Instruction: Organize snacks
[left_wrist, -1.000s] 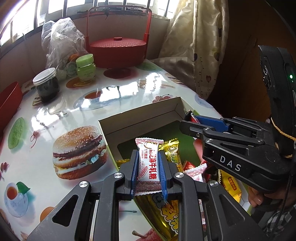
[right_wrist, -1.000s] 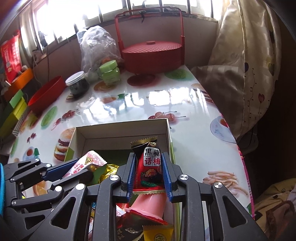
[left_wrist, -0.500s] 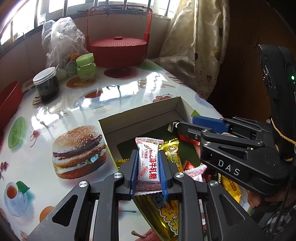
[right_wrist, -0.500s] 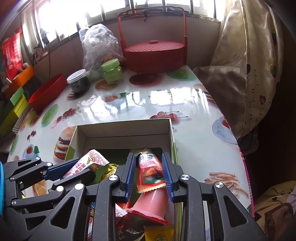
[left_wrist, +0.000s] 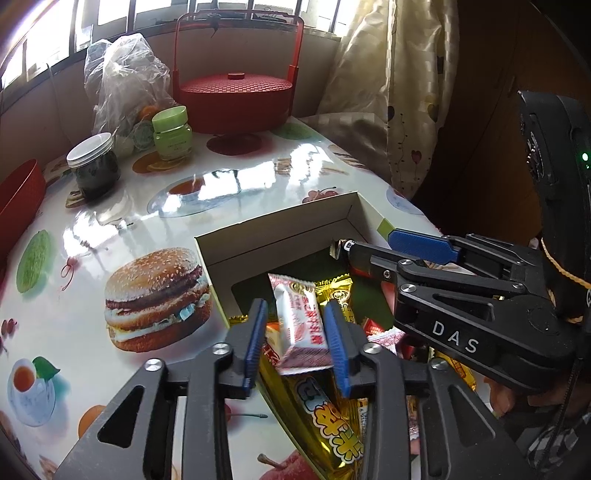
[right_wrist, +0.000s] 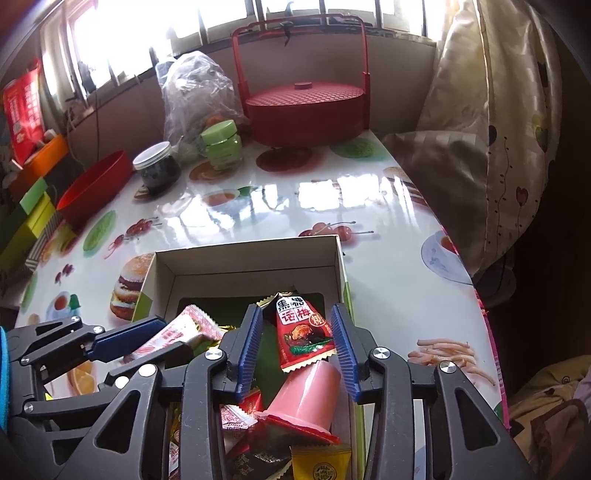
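An open cardboard box (left_wrist: 273, 229) (right_wrist: 243, 258) on the table holds several wrapped snacks. My left gripper (left_wrist: 297, 332) hangs over it with its jaws open; a white and red candy (left_wrist: 301, 325) lies loose between them, tilted. It also shows in the right wrist view (right_wrist: 184, 328). My right gripper (right_wrist: 297, 343) is open over the box's right side; a red and black plum candy packet (right_wrist: 301, 330) lies between the jaws, touching neither. A pink jelly cup (right_wrist: 306, 391) lies under it.
A red lidded basket with a tall handle (left_wrist: 236, 99) stands at the table's far edge. Beside it are a plastic bag (left_wrist: 122, 92), a green jar (left_wrist: 171, 133), a dark jar (left_wrist: 94, 166) and a red bowl (right_wrist: 94, 188). A curtain (right_wrist: 491, 129) hangs at right.
Both grippers opened. The white and red candy and the red plum packet came loose from the pads and now lie free over the box.
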